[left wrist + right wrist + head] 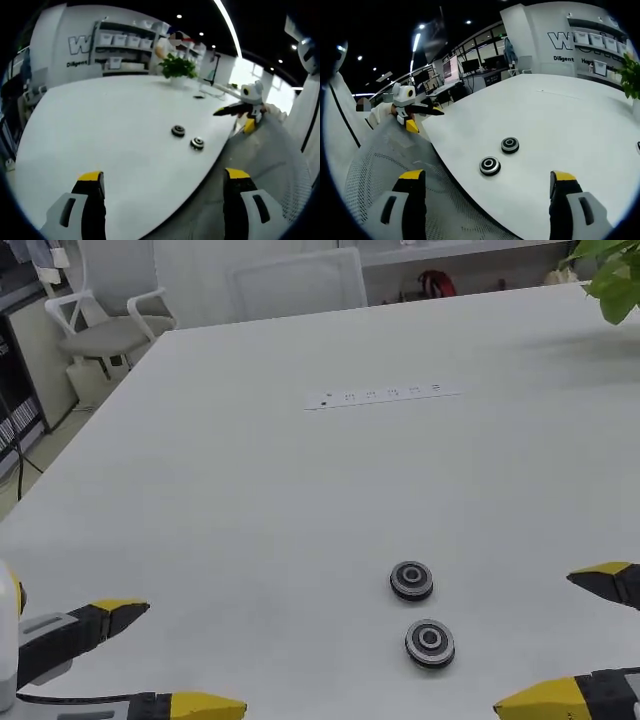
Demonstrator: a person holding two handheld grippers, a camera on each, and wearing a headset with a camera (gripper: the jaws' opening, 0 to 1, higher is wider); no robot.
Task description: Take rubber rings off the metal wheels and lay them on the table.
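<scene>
Two metal wheels with black rubber rings lie flat on the white table, near its front edge. The farther wheel point(411, 580) point(178, 131) point(510, 145) and the nearer wheel point(430, 642) point(197, 143) point(490, 165) sit close together but apart. My left gripper point(160, 655) point(162, 187) is open at the lower left, well left of the wheels, with nothing between its yellow-tipped fingers. At the lower right my right gripper point(575, 640) point(487, 187) is open too, just right of the wheels and holding nothing.
A flush power strip point(380, 396) is set into the table's middle. A white chair point(105, 330) stands beyond the far left corner and a green plant point(612, 275) point(175, 65) sits at the far right. The table edge point(450, 170) runs close under both grippers.
</scene>
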